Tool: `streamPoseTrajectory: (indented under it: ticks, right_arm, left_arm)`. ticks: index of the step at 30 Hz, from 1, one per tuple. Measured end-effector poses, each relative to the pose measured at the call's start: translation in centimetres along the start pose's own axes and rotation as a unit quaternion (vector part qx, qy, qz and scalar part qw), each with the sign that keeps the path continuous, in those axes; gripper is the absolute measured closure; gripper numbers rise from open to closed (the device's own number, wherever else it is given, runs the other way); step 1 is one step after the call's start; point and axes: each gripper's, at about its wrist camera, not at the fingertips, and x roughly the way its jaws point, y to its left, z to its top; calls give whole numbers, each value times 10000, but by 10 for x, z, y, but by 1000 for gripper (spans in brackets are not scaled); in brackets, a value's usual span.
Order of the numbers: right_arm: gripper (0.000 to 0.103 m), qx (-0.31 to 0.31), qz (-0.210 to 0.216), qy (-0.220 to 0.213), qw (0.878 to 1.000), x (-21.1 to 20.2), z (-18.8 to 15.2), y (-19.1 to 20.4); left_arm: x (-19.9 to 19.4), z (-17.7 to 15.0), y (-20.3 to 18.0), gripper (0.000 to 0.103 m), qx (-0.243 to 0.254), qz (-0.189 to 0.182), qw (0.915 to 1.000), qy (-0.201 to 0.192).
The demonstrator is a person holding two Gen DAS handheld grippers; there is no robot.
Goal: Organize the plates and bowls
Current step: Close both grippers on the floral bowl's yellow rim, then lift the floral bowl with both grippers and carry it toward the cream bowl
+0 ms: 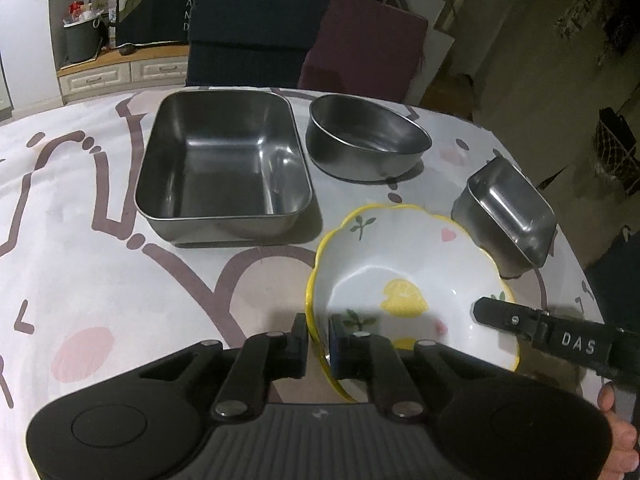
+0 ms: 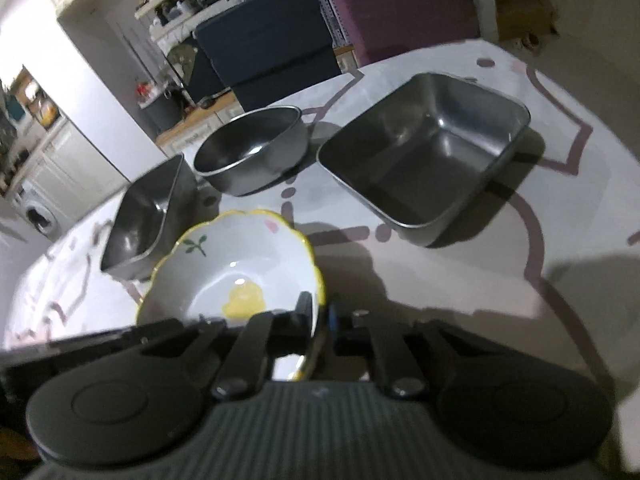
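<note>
A white ceramic bowl with a yellow scalloped rim and a lemon print sits at the near edge of the table. My left gripper is shut on its left rim, one finger outside the wall and one inside. My right gripper is shut on the opposite rim and shows in the left wrist view at the bowl's right side. Behind the bowl stand a large rectangular steel pan, a round steel bowl and a small rectangular steel container, all empty.
The table wears a white cloth with brown lines and pink spots. A dark blue chair and a maroon chair stand at its far edge. A person's thumb shows on the right gripper's handle.
</note>
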Motion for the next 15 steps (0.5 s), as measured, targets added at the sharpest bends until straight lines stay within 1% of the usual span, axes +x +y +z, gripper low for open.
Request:
streamPoseTrajectory:
  ticks: [3, 7, 10, 12, 15]
  right_arm:
    - [93, -199, -149, 56, 9997, 0, -1, 7]
    - [94, -279, -216, 147, 9993, -5, -3, 9]
    - [94, -350, -303, 183, 9988, -6, -5, 12]
    - [94, -401, -299, 171, 9986, -10, -6, 16]
    - [94, -436, -255, 44, 9987, -22, -6, 22]
  left_arm:
    - [-1, -2, 0, 93, 34, -9, 10000, -13]
    - [-7, -7, -5, 93, 193, 70, 9998, 62]
    - [-15, -10, -3, 92, 202, 63, 9998, 66]
    - [-24, -10, -2, 92, 164, 24, 9999, 8]
    - [-46, -6, -4, 92, 169, 2, 9997, -196]
